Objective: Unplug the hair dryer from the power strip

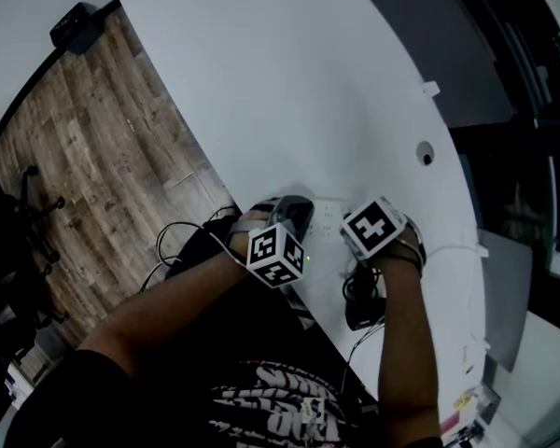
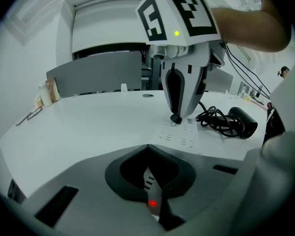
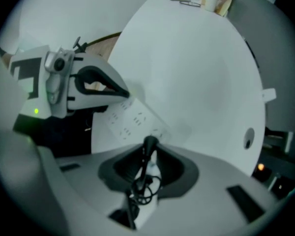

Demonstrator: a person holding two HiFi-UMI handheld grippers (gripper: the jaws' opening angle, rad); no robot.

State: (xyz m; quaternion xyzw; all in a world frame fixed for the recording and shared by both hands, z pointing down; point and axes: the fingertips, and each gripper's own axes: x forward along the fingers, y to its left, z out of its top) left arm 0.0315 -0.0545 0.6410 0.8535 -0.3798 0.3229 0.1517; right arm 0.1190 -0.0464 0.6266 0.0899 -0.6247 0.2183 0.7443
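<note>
A white power strip (image 1: 329,217) lies on the white table (image 1: 289,82), also seen under both grippers (image 2: 181,137) (image 3: 130,118). My left gripper (image 1: 294,215) rests its shut tips on the strip's near end, where a red light (image 2: 151,203) shows through the slit between the jaws. My right gripper (image 2: 176,118) points steeply down onto the strip. A black plug (image 3: 149,144) sits between its fingertips, gripped there, with its cord trailing back. The black hair dryer (image 2: 244,122) lies beside its coiled cord (image 2: 215,119), near the table's edge (image 1: 364,312).
A round cable hole (image 1: 426,153) opens in the table on the right. Small bottles and a pen (image 2: 43,96) sit at the far edge. Wooden floor (image 1: 84,147) and loose cables (image 1: 173,245) lie off the table's left side.
</note>
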